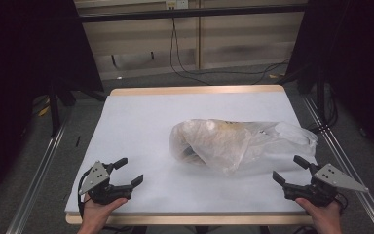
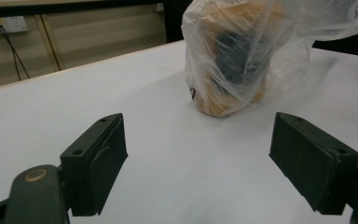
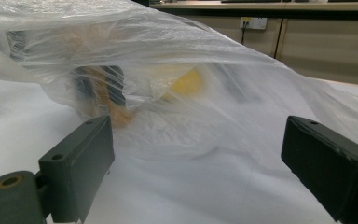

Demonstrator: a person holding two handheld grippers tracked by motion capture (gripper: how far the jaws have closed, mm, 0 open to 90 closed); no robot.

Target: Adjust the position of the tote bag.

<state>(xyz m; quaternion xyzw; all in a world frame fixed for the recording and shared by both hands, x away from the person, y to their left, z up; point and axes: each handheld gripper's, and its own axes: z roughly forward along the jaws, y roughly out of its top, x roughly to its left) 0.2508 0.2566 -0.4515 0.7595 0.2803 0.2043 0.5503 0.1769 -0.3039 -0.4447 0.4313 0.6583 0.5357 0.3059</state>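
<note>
A clear plastic bag (image 1: 238,144) lies on its side on the white table (image 1: 141,122), right of centre, with orange, yellow and dark shapes showing dimly inside. My left gripper (image 1: 128,172) rests near the front left corner, open and empty, well apart from the bag. My right gripper (image 1: 290,170) sits at the front right, open, its tips just short of the bag's loose edge. The bag (image 2: 242,56) stands ahead between the jaws of the left gripper (image 2: 198,158) in the left gripper view. In the right gripper view the bag's film (image 3: 168,84) spreads close before the open right gripper (image 3: 198,158).
The table has a wooden rim (image 1: 195,90) at the back and front. Metal rails (image 1: 39,165) run along both sides on the floor. Dark curtains and stands flank the table, and cables (image 1: 185,68) trail on the floor behind.
</note>
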